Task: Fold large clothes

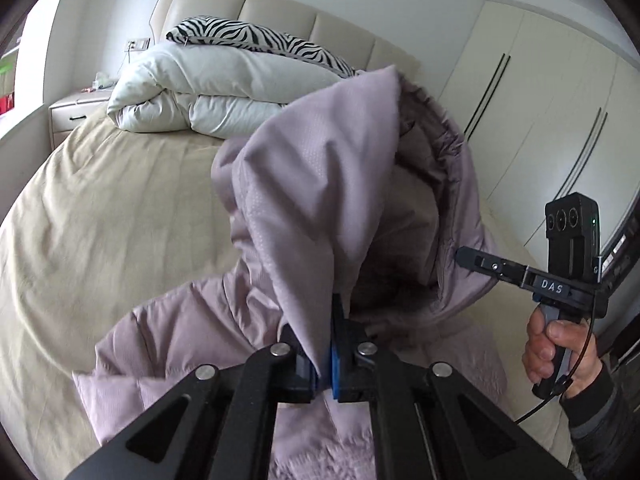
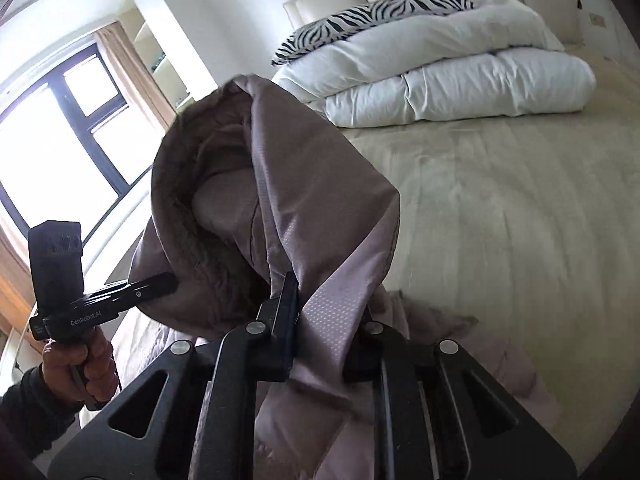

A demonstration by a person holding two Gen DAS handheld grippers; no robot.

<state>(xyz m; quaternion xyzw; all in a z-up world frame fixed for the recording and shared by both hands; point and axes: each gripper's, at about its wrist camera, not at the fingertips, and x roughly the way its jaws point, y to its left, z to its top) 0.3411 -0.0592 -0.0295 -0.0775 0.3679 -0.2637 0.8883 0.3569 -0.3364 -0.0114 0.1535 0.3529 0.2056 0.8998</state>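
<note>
The mauve padded jacket (image 1: 320, 208) fills the centre of both views, lifted above the beige bed (image 1: 100, 220). Its hood stands upright, peak toward the top of the frame, and the body trails down to the lower edge, so its long axis runs top to bottom. The left gripper (image 1: 325, 364) pinches a fold of the hood's edge at lower centre. The right gripper (image 2: 320, 344) clamps the opposite edge, fabric between its jaws.

Mauve padded jacket (image 1: 320, 200) with hood raised, bunched; lower part on the bed (image 1: 100, 208).
</note>
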